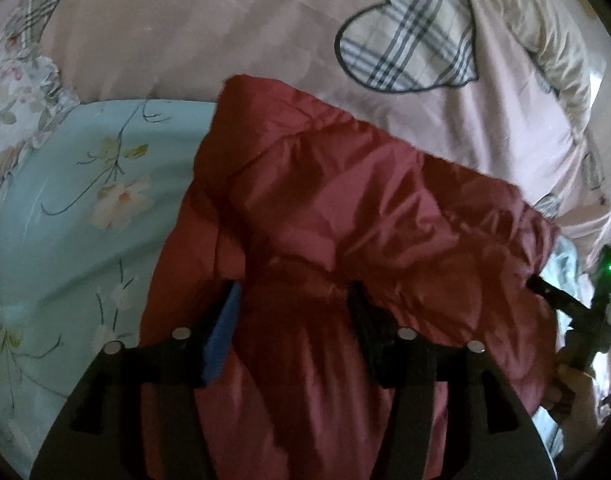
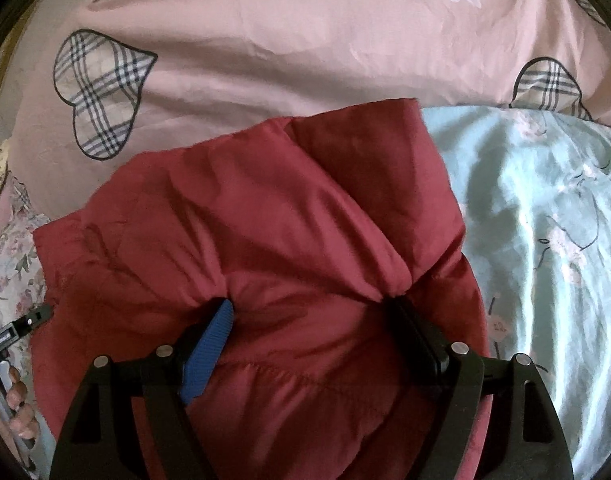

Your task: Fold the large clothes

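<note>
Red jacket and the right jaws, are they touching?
Touching. The right wrist view shows the red jacket bunched between the right gripper jaws, fabric pressed against both.

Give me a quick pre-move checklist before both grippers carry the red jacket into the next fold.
1. Left gripper has fabric between its fingers: ok, a bunch of the red jacket fills the gap.
2. Right gripper has fabric between its fingers: ok, jacket bunched there too.
3. Grip is firm: cannot tell, both sets of jaws stand fairly wide around thick padding.
4. Grippers apart from each other: ok, the right one shows at the jacket's far edge in the left wrist view.
5. Landing area: ok, pink heart-print cover ahead looks flat.
6. Jacket lies smooth: not ok, creased and puffy on the teal floral sheet.
</note>
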